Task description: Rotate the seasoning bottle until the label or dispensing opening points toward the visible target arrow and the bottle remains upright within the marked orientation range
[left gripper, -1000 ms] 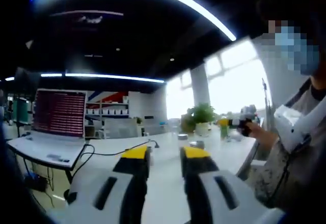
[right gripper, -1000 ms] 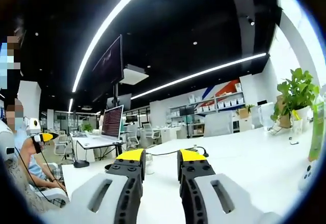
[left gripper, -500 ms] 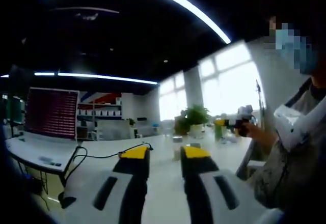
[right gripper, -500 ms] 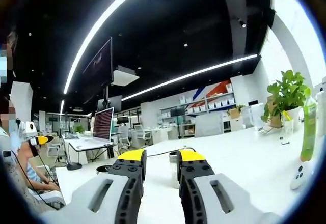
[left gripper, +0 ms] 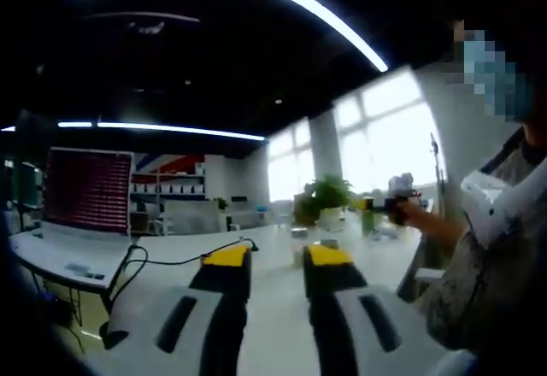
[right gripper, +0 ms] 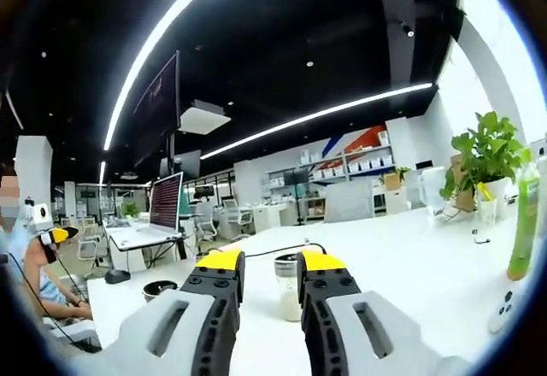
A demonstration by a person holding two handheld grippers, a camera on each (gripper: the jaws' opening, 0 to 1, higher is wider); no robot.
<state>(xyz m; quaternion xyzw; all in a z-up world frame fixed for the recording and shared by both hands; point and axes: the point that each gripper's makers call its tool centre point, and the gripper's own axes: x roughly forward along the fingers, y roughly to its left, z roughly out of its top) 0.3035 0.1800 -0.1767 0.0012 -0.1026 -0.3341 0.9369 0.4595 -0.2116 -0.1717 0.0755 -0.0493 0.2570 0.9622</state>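
Jaws of right gripper [right gripper: 267, 265] parted, gripping nothing; seasoning bottle [right gripper: 288, 288] upright on white table [right gripper: 402, 256] just beyond, seen in the gap; label unreadable; green bottle [right gripper: 523, 227] and plant [right gripper: 485, 151] farther right; left gripper [left gripper: 277, 259] likewise open, empty; laptop [left gripper: 84, 196] beyond.

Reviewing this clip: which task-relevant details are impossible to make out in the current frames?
- Seasoning bottle, right gripper view: largely hidden behind the right gripper's fingers; label and opening direction unreadable.
- Same bottle, left gripper view: small and blurred behind the left gripper.
- Target arrow and orientation marks: none discernible on the white table.
- Green bottle, right gripper view: warped at the edge.
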